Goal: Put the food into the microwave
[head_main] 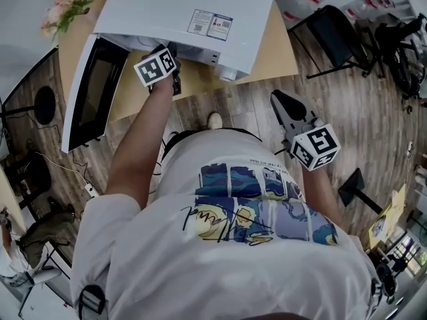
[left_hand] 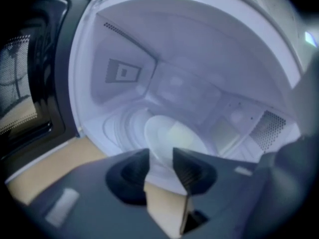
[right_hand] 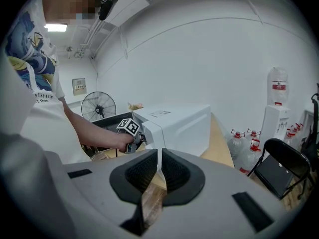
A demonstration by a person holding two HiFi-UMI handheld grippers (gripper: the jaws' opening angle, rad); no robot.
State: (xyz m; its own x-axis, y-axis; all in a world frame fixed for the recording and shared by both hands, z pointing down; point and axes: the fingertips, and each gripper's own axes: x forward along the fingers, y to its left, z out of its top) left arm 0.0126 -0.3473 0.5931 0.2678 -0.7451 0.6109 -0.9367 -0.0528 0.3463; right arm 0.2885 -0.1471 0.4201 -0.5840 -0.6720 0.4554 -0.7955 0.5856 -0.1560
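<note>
The white microwave (head_main: 187, 12) stands on a wooden table, its black door (head_main: 93, 92) swung open to the left. My left gripper (head_main: 163, 62) is at the mouth of the cavity. In the left gripper view a white plate (left_hand: 172, 138) with pale food (left_hand: 183, 132) rests on the turntable inside, just beyond my left gripper (left_hand: 161, 158). Its jaws stand apart with nothing between them. My right gripper (head_main: 283, 102) hangs back on the right over the floor, its jaws together and empty. From the right gripper (right_hand: 159, 156) view I see the microwave (right_hand: 174, 126) from the side.
The table (head_main: 280, 45) extends right of the microwave, with flowers (head_main: 63, 12) at its far left corner. A black chair (head_main: 337, 25) stands to the right. Water bottles (right_hand: 249, 148), a dispenser (right_hand: 276, 113) and a fan (right_hand: 98, 106) line the wall.
</note>
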